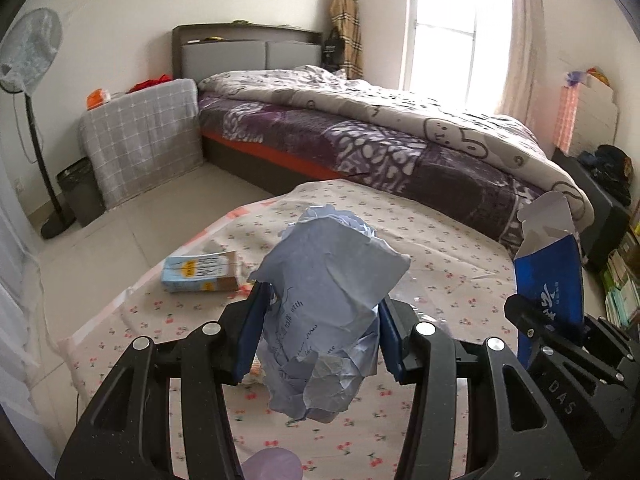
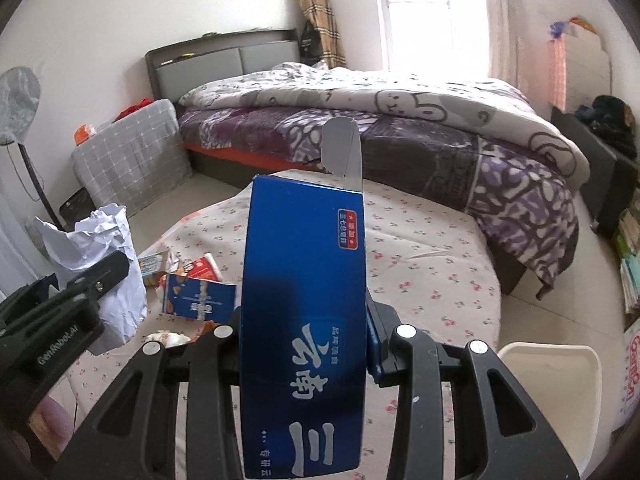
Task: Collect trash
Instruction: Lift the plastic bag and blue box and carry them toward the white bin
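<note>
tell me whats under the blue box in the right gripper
Below the held blue box lies the floral tablecloth. The spot right beneath is covered by the box and the right hand-held gripper.

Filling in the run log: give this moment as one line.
left gripper: shut on crumpled paper | right gripper: shut on blue carton | small boxes remain on table

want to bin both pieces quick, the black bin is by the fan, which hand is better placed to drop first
Left, probably. The left tongs grip the crumpled paper, and the black bin stands at the far left by the fan. The right tongs, holding the blue box, sit farther right.
</note>
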`<state>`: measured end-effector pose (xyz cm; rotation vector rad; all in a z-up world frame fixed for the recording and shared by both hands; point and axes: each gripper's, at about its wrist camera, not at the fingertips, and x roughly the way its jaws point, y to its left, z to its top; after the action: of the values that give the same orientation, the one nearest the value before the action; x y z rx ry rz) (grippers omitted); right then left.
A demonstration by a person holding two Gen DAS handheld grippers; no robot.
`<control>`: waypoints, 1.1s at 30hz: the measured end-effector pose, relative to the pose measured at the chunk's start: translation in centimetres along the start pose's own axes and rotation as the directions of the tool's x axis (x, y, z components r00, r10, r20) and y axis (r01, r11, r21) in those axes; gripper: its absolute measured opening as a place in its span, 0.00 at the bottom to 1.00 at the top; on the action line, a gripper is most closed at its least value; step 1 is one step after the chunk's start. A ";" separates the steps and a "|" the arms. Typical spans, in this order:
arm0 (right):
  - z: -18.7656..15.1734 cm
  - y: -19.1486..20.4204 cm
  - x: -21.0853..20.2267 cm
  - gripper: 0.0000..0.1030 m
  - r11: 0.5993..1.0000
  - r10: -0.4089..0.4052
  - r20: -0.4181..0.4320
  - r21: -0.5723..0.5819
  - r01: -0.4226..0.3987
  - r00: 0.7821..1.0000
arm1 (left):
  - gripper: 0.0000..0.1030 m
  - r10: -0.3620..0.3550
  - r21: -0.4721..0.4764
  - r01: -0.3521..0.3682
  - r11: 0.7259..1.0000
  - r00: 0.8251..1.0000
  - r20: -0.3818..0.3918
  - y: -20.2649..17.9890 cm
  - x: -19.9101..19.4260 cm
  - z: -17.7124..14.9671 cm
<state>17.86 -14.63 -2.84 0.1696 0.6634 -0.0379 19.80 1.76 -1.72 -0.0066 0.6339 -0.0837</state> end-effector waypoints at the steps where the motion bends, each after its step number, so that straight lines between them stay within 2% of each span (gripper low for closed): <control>1: 0.0 -0.4 -0.2 0.37 1.000 -0.006 0.001 0.007 0.006 1.000 | 0.46 -0.007 0.003 0.007 1.000 1.000 0.000 -0.4 0.0 -0.1; 21: -0.4 -9.9 -3.9 0.37 0.986 -0.112 0.009 0.128 0.109 0.994 | 0.46 -0.127 0.084 0.128 0.988 0.992 -0.021 -8.9 0.4 -1.2; 33: -2.2 -18.1 -6.0 0.37 0.949 -0.208 -0.043 0.233 0.213 0.977 | 0.46 -0.185 0.172 0.191 0.966 0.981 -0.054 -14.5 0.4 -3.1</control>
<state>10.18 -32.23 -3.47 0.3287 0.6922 -0.3226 17.15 -12.69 -4.02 0.1062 0.6603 -0.3240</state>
